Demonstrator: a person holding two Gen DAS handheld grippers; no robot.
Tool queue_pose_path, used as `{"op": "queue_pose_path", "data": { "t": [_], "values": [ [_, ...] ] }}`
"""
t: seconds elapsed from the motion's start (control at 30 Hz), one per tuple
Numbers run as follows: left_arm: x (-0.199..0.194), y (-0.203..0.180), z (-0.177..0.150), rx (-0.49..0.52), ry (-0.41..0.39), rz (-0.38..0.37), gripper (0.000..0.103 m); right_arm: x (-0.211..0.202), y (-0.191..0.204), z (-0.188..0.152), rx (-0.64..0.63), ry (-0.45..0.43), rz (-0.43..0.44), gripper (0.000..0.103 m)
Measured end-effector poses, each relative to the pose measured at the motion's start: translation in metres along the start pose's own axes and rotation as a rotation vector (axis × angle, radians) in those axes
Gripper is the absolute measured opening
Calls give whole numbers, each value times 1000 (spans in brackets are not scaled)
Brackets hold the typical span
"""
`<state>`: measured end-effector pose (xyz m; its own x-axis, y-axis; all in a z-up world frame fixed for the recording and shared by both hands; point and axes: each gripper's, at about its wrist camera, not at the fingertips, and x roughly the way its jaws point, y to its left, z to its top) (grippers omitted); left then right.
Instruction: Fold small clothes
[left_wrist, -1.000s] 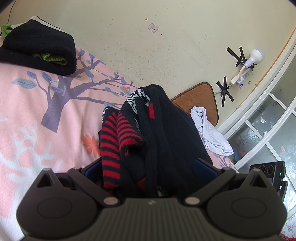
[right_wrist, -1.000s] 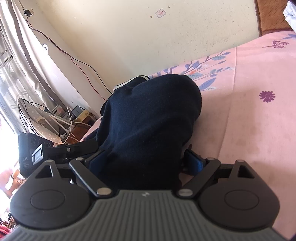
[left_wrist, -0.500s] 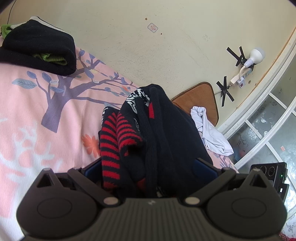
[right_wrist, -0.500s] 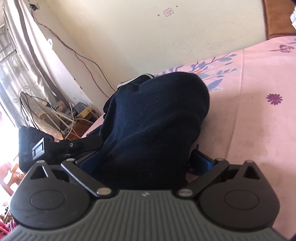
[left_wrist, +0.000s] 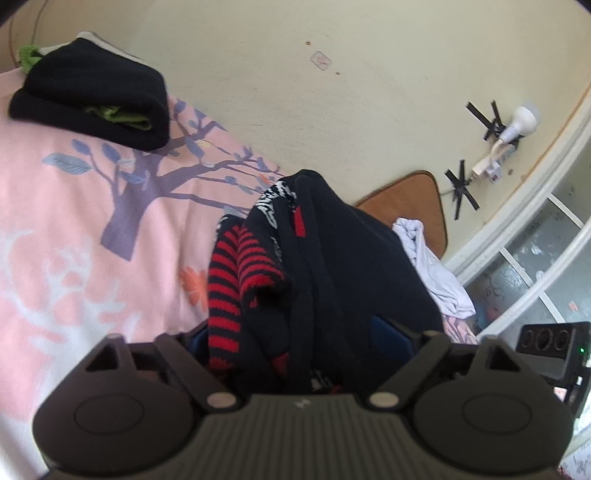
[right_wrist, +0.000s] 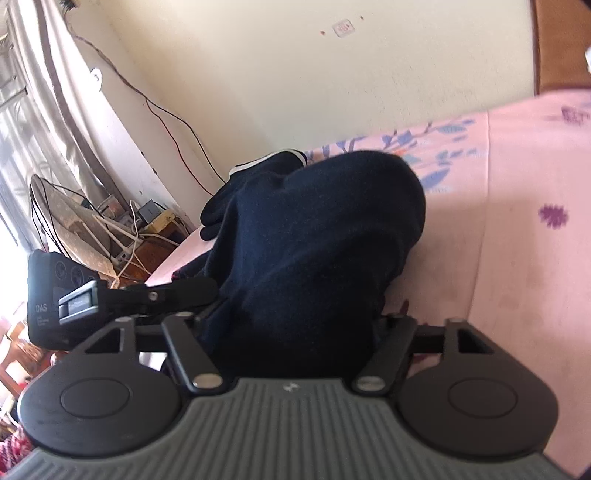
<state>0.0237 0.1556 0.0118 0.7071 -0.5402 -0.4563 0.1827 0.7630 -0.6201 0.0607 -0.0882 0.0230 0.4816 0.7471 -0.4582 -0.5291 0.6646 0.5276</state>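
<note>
A black knit garment with red stripes and white lettering (left_wrist: 332, 251) lies bunched on the pink printed bed sheet (left_wrist: 74, 221). It fills the space between the fingers of my left gripper (left_wrist: 295, 332), whose jaws are closing; the blue pads still show at either side of the cloth. In the right wrist view the same garment's plain dark side (right_wrist: 314, 229) bulges up over my right gripper (right_wrist: 291, 321). Its jaws are closing too and pinch the cloth, which hides both pads.
A folded black stack with green inside (left_wrist: 92, 96) sits at the sheet's far left by the wall. A white cloth (left_wrist: 432, 266) lies on a brown mat (left_wrist: 413, 195) at the right. Cables and clutter (right_wrist: 122, 229) crowd the floor beside the bed sheet (right_wrist: 517, 240).
Both pairs of fingers have drawn inward against the bunched garment, the right pair more. The right view has rolled slightly. The garment stays in the same place.
</note>
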Motion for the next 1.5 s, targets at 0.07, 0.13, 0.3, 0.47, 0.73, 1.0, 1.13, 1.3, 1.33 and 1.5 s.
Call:
{"op": "queue_pose_path", "data": {
  "t": [0.07,0.13,0.3,0.47,0.73,1.0,1.13,1.3,1.33,1.5],
  "values": [
    [-1,0,-1,-52,-12,5,67,-2,3,4,-29,-1,0,52],
    [-3,-8,-4,-61,-39,30,63,-4,8,8,-68,-2,-6,47],
    [-5,-41,-2,4,-75,7,60,-23,19,14,-143,-57,-22,45],
    [15,-52,-3,16,-33,-3,60,-41,13,18,-190,-81,-72,45],
    [25,-58,-14,137,38,80,89,-29,-47,0,97,28,5,78],
    [37,-85,9,130,43,51,58,-33,-39,14,74,21,54,46],
    [72,-140,38,217,28,-35,58,-78,-46,43,-58,-107,-12,46],
    [173,-236,75,308,45,-173,58,-151,-101,102,-139,-245,-189,46],
    [198,-253,80,306,53,-203,58,-166,-115,115,-155,-260,-233,46],
    [328,-307,84,294,105,-234,65,-207,-211,168,-114,-264,-398,48]
  ]
}}
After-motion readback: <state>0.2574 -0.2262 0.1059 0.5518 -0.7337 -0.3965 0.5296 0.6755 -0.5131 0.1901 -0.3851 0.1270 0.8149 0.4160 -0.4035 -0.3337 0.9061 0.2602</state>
